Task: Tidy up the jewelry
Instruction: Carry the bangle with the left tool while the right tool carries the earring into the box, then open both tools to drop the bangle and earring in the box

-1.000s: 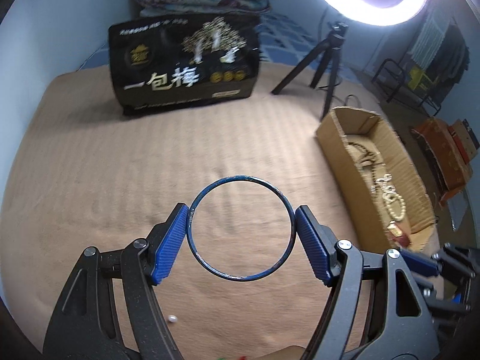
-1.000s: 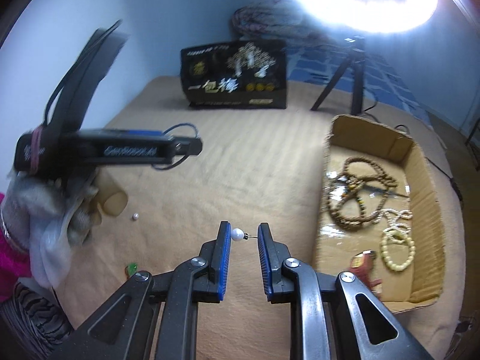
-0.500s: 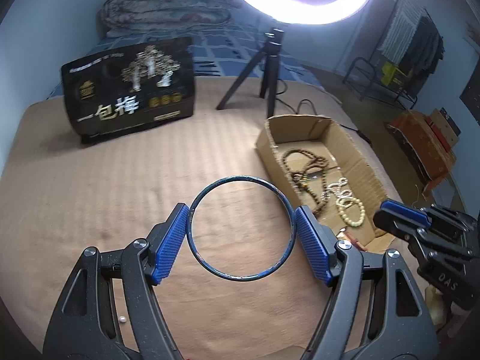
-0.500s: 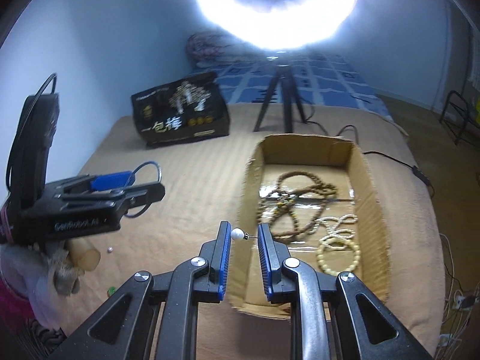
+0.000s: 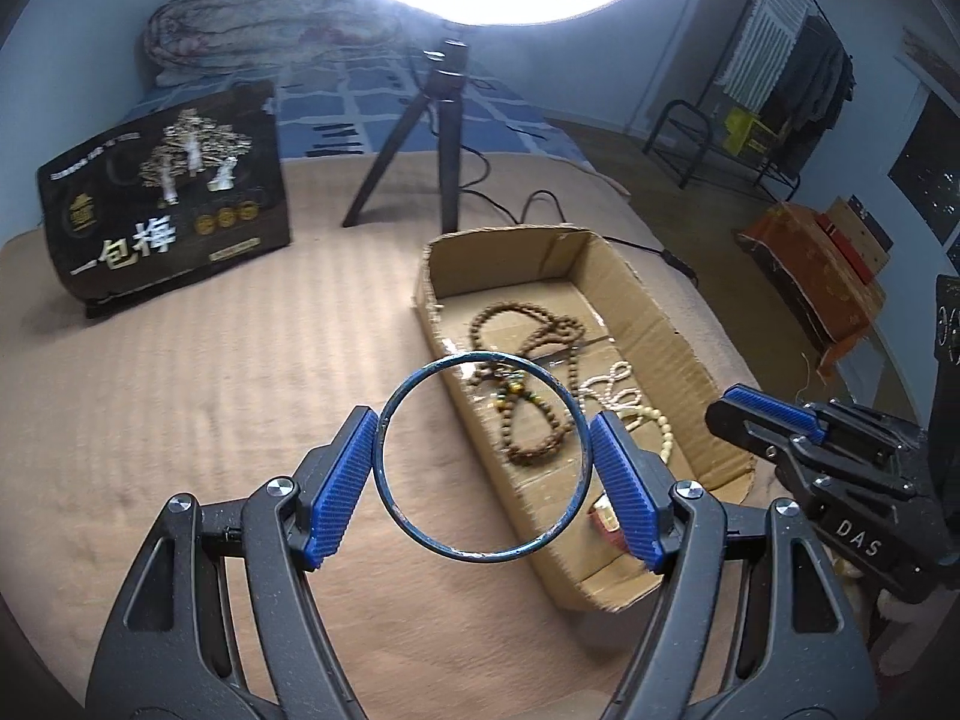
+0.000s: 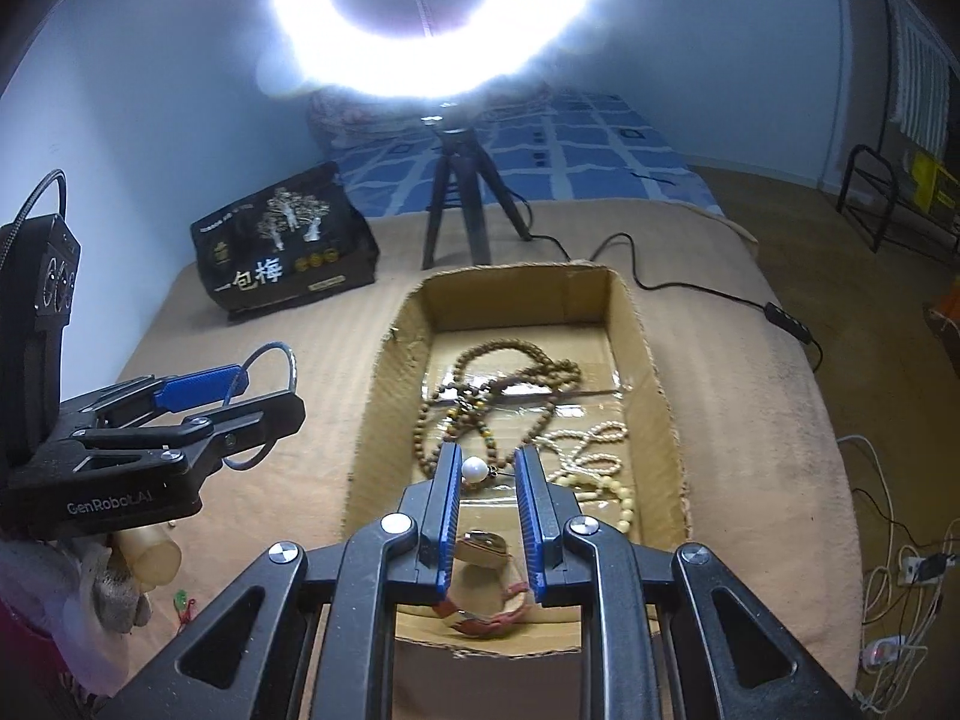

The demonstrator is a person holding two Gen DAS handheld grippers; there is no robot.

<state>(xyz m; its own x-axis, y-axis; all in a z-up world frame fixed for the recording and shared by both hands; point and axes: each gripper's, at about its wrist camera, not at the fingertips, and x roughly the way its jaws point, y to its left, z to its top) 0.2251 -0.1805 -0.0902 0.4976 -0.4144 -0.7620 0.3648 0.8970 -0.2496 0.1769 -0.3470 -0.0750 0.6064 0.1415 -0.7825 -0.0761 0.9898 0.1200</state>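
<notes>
My left gripper [image 5: 482,456] is shut on a thin blue bangle [image 5: 480,557], its blue pads pressing the ring's two sides. The bangle hangs over the near left wall of a cardboard box [image 5: 510,258]. My right gripper [image 6: 487,467] is shut on a white pearl pin [image 6: 474,470], held above the box [image 6: 516,294]. Brown bead strings [image 6: 510,360], cream bead bracelets [image 6: 591,444] and a red-strapped piece [image 6: 480,546] lie in the box. The right wrist view shows the left gripper [image 6: 270,387] with the bangle [image 6: 292,369] to the left of the box. The right gripper [image 5: 729,414] shows at the right of the left wrist view.
A black printed bag [image 5: 168,210] stands at the back left on the tan blanket. A tripod [image 5: 444,120] with a bright ring light stands behind the box, its cable [image 6: 690,294] trailing right. A small tan cylinder [image 6: 150,552] and a green bit [image 6: 179,600] lie at the near left.
Both grippers have swung right, towards the cardboard box, which now lies under and ahead of them. Both grips are unchanged.
</notes>
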